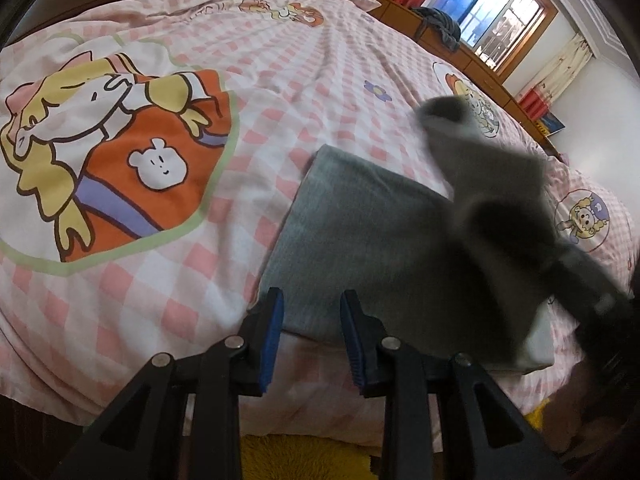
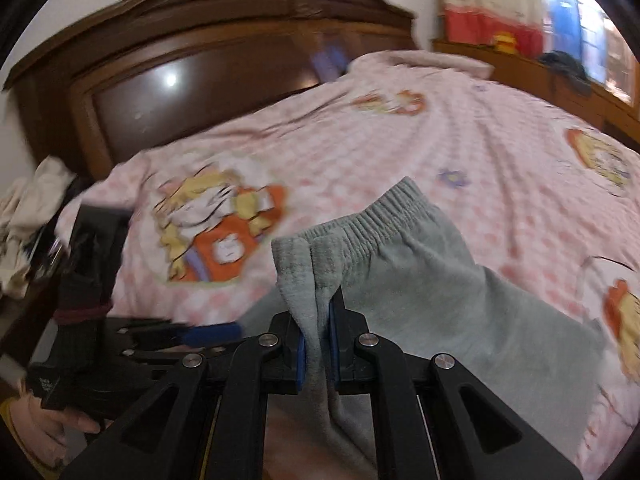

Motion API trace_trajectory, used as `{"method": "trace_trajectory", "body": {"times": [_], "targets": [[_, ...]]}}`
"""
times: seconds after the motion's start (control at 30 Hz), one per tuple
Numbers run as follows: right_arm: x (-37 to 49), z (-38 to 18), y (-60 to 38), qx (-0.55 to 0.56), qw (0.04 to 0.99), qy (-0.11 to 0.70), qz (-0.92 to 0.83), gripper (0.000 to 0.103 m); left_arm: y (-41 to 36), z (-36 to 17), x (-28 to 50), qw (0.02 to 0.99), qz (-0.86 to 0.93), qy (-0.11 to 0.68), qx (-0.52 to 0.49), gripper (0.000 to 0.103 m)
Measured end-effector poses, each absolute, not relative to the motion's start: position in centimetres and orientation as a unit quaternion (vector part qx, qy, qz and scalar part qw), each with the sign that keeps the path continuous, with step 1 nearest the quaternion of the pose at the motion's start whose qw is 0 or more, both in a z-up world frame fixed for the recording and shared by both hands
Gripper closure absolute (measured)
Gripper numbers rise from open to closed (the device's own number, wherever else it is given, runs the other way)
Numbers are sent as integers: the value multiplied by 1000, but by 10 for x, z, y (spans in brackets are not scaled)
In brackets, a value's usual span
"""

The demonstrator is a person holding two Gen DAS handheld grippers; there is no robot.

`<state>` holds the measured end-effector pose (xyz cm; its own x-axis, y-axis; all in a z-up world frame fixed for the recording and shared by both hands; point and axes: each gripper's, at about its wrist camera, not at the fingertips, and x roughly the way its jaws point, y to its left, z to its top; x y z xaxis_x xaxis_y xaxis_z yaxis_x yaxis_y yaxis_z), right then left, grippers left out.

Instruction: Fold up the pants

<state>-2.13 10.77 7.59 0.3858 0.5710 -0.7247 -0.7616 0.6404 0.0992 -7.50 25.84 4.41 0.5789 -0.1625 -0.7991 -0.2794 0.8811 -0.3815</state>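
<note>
Grey sweatpants point(image 1: 360, 240) lie partly folded on the bed near its front edge. One end of them, with an elastic band point(image 2: 380, 208), is lifted off the bed. My right gripper point(image 2: 318, 344) is shut on that lifted cloth, which hangs down between its blue pads. In the left wrist view this raised part is a blurred grey flap point(image 1: 480, 168) over the right of the pants. My left gripper point(image 1: 312, 340) hovers at the near edge of the flat part, its jaws apart and not pinching the cloth. From the right wrist it shows blurred at the left point(image 2: 212, 332).
The bed has a pink checked quilt point(image 1: 280, 80) with cartoon prints and a dark wooden headboard point(image 2: 200, 72). A wooden ledge point(image 1: 472, 60) with a dark garment runs under the window. A yellow rug point(image 1: 300, 456) lies below the bed's edge. A person's hand point(image 2: 48, 424) holds the left gripper.
</note>
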Motion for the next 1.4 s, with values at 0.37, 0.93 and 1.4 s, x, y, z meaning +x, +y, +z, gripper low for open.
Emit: {"method": "trace_trajectory", "body": {"times": [0.37,0.93,1.4], "targets": [[0,55,87,6,765,476,434,66,265,51,-88,856,60,453,-244,71],[-7,64,-40,-57,841,469,263,56,211,107,-64,888,-1,417,-195,69],[-8,46,-80,-38,819,492,294,57,204,57,-49,840,21,507,-190,80]]}}
